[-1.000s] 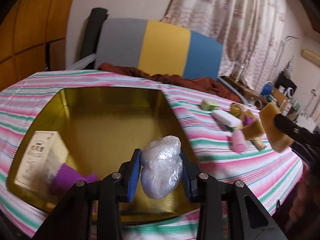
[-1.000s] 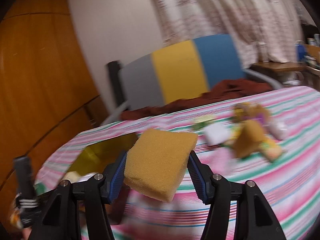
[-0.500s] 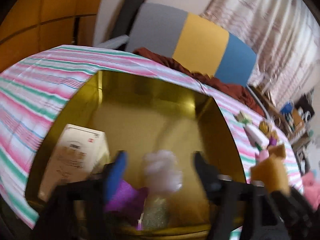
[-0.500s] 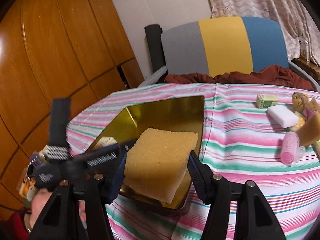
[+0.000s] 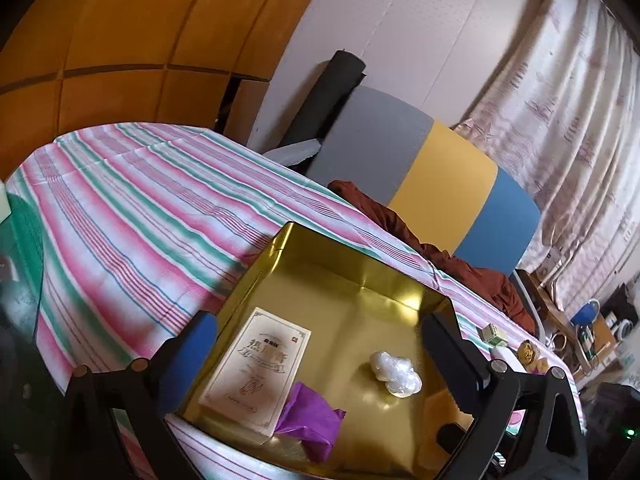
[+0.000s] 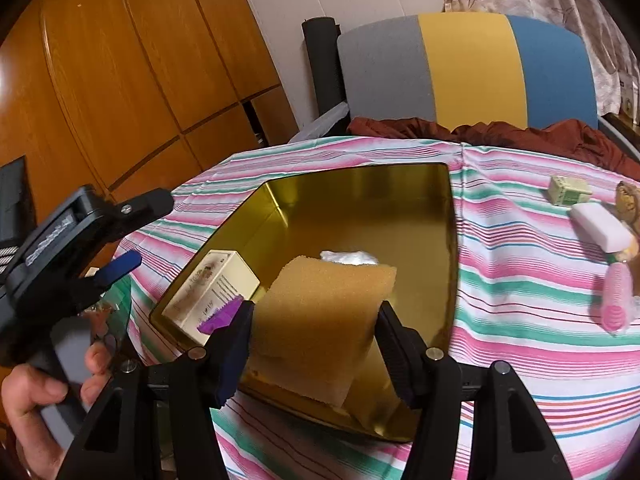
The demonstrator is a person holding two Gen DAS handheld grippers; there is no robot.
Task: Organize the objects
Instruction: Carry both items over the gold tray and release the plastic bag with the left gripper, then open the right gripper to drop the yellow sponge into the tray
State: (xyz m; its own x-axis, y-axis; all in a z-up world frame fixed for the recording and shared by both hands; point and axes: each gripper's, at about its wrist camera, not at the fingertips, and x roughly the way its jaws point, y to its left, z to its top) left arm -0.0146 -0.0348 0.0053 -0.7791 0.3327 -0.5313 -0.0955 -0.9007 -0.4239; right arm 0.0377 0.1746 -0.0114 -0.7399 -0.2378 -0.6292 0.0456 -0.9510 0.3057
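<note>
A gold tin box (image 5: 360,276) (image 6: 360,184) sits on the striped table. Inside it lie a cream carton (image 5: 256,368) (image 6: 212,284), a purple piece (image 5: 312,420) and a clear plastic-wrapped bundle (image 5: 396,372) (image 6: 348,257). My left gripper (image 5: 320,340) is open and empty above the box; it also shows at the left of the right wrist view (image 6: 120,240). My right gripper (image 6: 314,332) is shut on a yellow-brown sponge (image 6: 320,320) and holds it over the near part of the box.
Loose items lie on the table right of the box: a green block (image 6: 568,190), a white bar (image 6: 600,228), a pink roll (image 6: 616,300). A grey, yellow and blue chair back (image 6: 468,68) stands behind the table. A wooden wardrobe (image 6: 120,80) is at left.
My left gripper opened and let go of the plastic bundle, which now lies in the box, and has pulled back leftward. My right gripper moved the sponge left over the box.
</note>
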